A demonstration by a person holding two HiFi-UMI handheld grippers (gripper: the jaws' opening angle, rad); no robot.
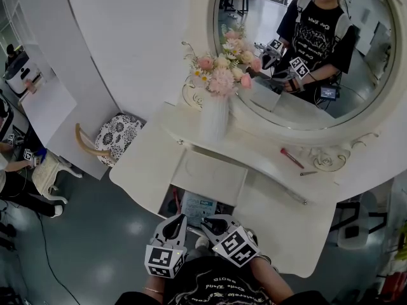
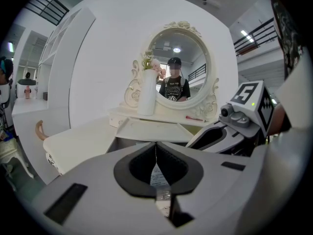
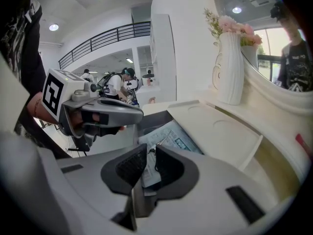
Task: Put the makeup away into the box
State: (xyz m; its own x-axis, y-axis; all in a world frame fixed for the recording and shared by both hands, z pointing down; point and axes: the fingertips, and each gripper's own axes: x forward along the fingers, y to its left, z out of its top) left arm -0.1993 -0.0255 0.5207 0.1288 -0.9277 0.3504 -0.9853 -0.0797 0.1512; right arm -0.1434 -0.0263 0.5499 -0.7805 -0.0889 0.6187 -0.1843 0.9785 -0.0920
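Shows a slim red makeup stick (image 1: 292, 157) lying on the raised back ledge of a white vanity surface (image 1: 267, 202), right of centre, below a round white-framed mirror (image 1: 305, 56). Places a thinner grey stick (image 1: 308, 173) near it, not touching.

Puts an open dark box-like compartment (image 1: 172, 203) at the front middle of the surface, well apart from both sticks. Holds a printed paper sheet (image 1: 198, 207), with a flat white square panel (image 1: 210, 176) just behind.

Shows two grey grippers with marker cubes side by side at the near edge of the compartment. Has the left gripper (image 2: 156, 146) with jaws pressed together and nothing in them. Has the right gripper (image 3: 146, 153) with jaws a little apart and empty, only the paper visible beyond.

Stands a tall white vase of pink and cream flowers (image 1: 214, 116) on the ledge, left of the mirror.
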